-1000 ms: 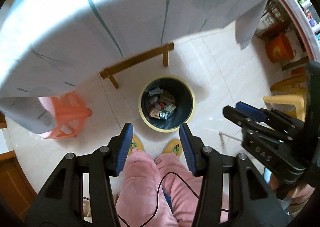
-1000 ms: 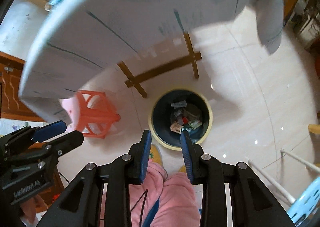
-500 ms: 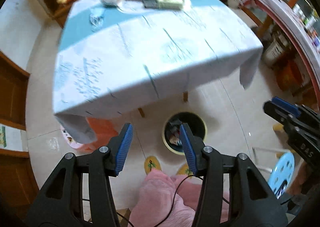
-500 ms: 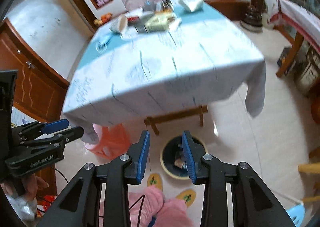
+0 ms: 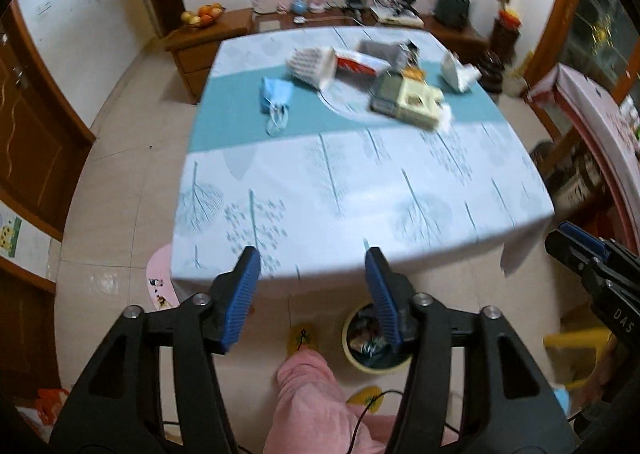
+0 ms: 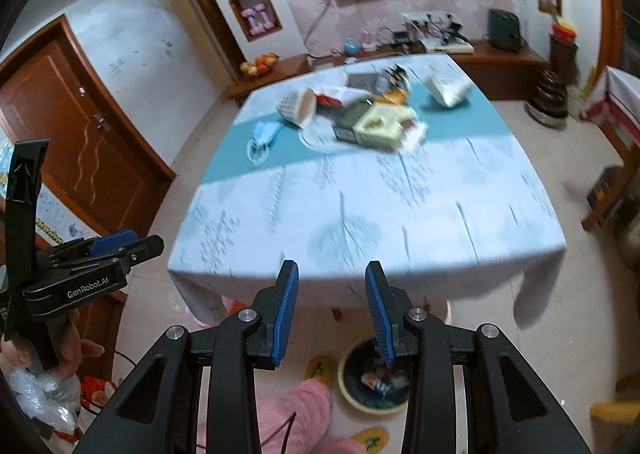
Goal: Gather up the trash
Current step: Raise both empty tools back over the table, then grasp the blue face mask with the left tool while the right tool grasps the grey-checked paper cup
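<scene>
On floor, dark yellow-rimmed bin (image 6: 347, 394) holds colourful wrappers (image 6: 378, 381).

Both wrist cameras look from above the near edge of the tabletop (image 5: 360, 182), facing forward and slightly down across it toward the far wall. The left view sits left of the right one. Both share the tabletop (image 6: 380, 206), its clutter, and the bin (image 5: 374, 350) (image 6: 372, 378) on the floor below.

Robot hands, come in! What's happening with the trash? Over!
Left gripper open, empty. Right gripper open, empty. Trash pile waiting on table; bin below. Nothing blocking.
</scene>
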`<state>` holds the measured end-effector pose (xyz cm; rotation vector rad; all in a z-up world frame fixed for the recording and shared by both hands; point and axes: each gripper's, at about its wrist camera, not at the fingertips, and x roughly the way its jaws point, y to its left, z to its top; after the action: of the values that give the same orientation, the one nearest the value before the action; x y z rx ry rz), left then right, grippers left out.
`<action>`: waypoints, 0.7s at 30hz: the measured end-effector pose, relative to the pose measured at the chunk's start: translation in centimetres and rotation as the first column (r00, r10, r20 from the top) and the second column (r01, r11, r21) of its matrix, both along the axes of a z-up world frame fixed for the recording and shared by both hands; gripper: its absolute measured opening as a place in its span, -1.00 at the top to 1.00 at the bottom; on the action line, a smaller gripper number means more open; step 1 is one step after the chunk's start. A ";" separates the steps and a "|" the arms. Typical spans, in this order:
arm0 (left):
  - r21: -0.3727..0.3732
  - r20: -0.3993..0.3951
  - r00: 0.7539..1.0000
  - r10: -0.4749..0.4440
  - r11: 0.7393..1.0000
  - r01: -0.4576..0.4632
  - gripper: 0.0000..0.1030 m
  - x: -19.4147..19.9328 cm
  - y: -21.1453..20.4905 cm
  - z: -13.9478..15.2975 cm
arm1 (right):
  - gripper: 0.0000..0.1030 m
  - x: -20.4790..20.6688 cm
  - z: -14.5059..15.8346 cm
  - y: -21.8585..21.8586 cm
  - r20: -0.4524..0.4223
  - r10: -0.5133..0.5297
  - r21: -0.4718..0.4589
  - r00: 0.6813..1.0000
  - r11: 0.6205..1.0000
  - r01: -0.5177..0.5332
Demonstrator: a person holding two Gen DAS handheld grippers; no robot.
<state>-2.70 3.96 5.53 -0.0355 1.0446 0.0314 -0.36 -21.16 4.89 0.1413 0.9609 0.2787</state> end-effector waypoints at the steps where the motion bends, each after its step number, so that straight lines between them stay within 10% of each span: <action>1: -0.003 0.006 1.000 0.010 1.000 -0.009 -0.10 0.5 0.5 0.2 | 0.31 0.7 0.2 0.3 0.004 0.005 0.002 1.000 1.000 -0.005; 12: -0.079 -0.009 0.995 0.096 0.992 -0.097 -0.12 15.2 8.8 -0.8 | -0.07 18.1 0.2 7.6 0.008 0.053 0.052 0.999 0.997 -0.054; 21: -0.187 -0.129 0.987 0.101 0.975 -0.124 -0.12 30.1 13.6 -7.2 | -0.09 34.4 -7.0 13.6 -0.100 0.060 0.090 0.993 0.995 -0.051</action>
<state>27.38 17.51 -1.72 -0.2734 1.1608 0.0352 34.06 -7.59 -2.13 0.2110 1.0559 0.3680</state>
